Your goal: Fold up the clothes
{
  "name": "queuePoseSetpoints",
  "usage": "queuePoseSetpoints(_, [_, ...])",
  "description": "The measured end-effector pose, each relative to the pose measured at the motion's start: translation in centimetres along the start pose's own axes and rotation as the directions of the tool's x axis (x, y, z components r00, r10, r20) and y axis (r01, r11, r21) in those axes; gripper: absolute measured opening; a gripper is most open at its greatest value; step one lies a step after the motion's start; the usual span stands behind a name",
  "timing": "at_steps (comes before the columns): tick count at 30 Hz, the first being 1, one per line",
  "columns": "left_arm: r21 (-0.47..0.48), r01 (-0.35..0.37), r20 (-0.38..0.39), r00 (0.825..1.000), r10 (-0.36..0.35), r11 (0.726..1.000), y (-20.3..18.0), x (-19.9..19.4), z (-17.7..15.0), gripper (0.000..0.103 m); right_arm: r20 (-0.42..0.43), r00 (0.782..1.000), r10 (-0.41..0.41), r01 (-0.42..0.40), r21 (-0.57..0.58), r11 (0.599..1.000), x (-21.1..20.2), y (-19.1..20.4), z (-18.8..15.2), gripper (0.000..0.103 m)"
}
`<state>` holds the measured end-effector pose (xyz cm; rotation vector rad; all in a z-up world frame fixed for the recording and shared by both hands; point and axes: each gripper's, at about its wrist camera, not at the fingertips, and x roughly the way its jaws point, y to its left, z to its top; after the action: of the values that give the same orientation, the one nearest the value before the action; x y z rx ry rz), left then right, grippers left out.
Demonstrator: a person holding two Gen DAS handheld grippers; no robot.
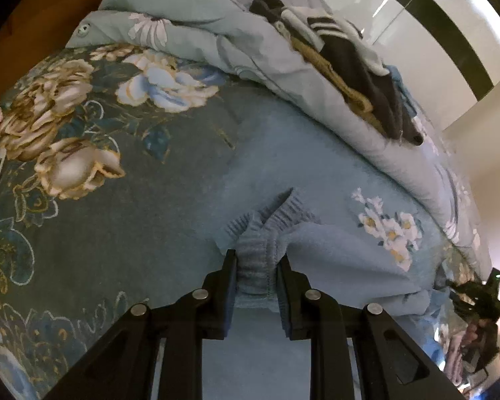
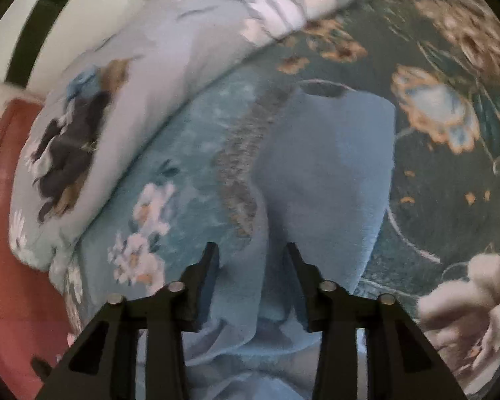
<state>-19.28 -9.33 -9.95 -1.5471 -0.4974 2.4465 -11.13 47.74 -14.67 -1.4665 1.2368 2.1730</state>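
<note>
Two grippers work on one light blue fleece garment (image 1: 333,260) that lies on a bed. The left gripper (image 1: 256,266) has its jaws pressed against a ribbed cuff (image 1: 255,260) of this garment, so it is clamped on the cuff; a second ribbed cuff (image 1: 283,205) crosses just behind the first one. The right gripper (image 2: 251,263) has its jaws apart, and the blue fabric (image 2: 316,173) passes between them in soft folds without being pinched. In the right wrist view the garment stretches away from the jaws, and a round dark opening (image 2: 323,88) shows at its far end.

Under the garment lies a dark teal bedsheet (image 1: 100,173) with large cream and blue flowers. Beside it, a pale blue quilt (image 1: 216,33) with white daisies is bunched up. On top of this quilt rests a small pile of other clothes (image 1: 350,66), dark, white and tan. Behind the bed stands a white wall with a dark stripe (image 1: 450,33).
</note>
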Motion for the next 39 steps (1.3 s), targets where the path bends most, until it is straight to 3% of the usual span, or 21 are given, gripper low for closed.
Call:
queuePoseSetpoints(3, [-0.023, 0.048, 0.046, 0.998, -0.047, 0.999, 0.3, -2.0, -0.2, 0.023, 0.008, 0.998, 0.055, -0.055, 0.001, 0.998, -1.1, 0.8, -0.3, 0.005])
queuePoseSetpoints(8, [-0.039, 0.065, 0.146, 0.988, -0.059, 0.997, 1.0, -6.3, 2.2, 0.023, 0.072, 0.986, 0.153, -0.141, -0.158, 0.977, -5.5, 6.7, 0.9, 0.004])
queuePoseSetpoints(12, [-0.041, 0.083, 0.208, 0.975, -0.073, 0.996, 0.9, -8.6, 5.9, 0.023, 0.199, 0.942, 0.269, -0.216, -0.255, 0.943, -10.6, 11.9, 3.5, 0.004])
queuePoseSetpoints(16, [-0.011, 0.045, 0.238, 0.970, -0.041, 0.999, -0.7, -8.6, 7.5, 0.023, 0.301, 0.895, 0.330, -0.243, -0.293, 0.925, -13.6, 13.7, 4.5, 0.004])
queuePoseSetpoints(23, [0.060, 0.017, 0.193, 0.981, -0.028, 0.998, -2.1, -6.4, 5.3, 0.023, 0.312, 0.908, 0.281, -0.192, -0.286, 0.939, -13.7, 9.6, 2.3, 0.004])
queuePoseSetpoints(24, [0.057, 0.012, 0.174, 0.984, -0.022, 0.998, -2.1, -5.5, 5.6, 0.023, 0.315, 0.909, 0.272, -0.180, -0.292, 0.939, -13.9, 8.9, 2.0, 0.004])
queuePoseSetpoints(26, [0.031, 0.016, 0.136, 0.990, -0.020, 0.999, -2.0, -3.9, 6.5, 0.023, 0.294, 0.932, 0.211, -0.121, -0.295, 0.948, -12.7, 8.6, 2.8, 0.004])
queuePoseSetpoints(28, [-0.018, 0.043, 0.118, 0.992, -0.040, 0.999, -2.0, -2.6, 7.6, 0.023, 0.268, 0.941, 0.209, -0.141, -0.253, 0.957, -11.4, 8.3, 4.4, 0.004])
queuePoseSetpoints(31, [-0.022, 0.052, 0.147, 0.988, -0.048, 0.998, -3.1, -2.7, 9.0, 0.023, 0.280, 0.934, 0.221, -0.149, -0.255, 0.955, -10.8, 9.3, 6.3, 0.004])
queuePoseSetpoints(33, [0.002, 0.053, 0.165, 0.985, -0.053, 0.999, -4.0, -3.0, 9.5, 0.023, 0.311, 0.919, 0.245, -0.150, -0.298, 0.943, -11.8, 10.9, 7.2, 0.004])
queuePoseSetpoints(37, [0.041, 0.011, 0.117, 0.993, -0.016, 0.999, -4.5, -1.2, 9.3, 0.024, 0.399, 0.859, 0.320, -0.157, -0.389, 0.908, -14.2, 11.7, 6.5, 0.004])
queuePoseSetpoints(39, [0.038, -0.007, 0.061, 0.998, 0.005, 0.999, -4.0, 0.9, 8.7, 0.024, 0.376, 0.886, 0.272, -0.150, -0.323, 0.935, -12.1, 8.8, 5.8, 0.004])
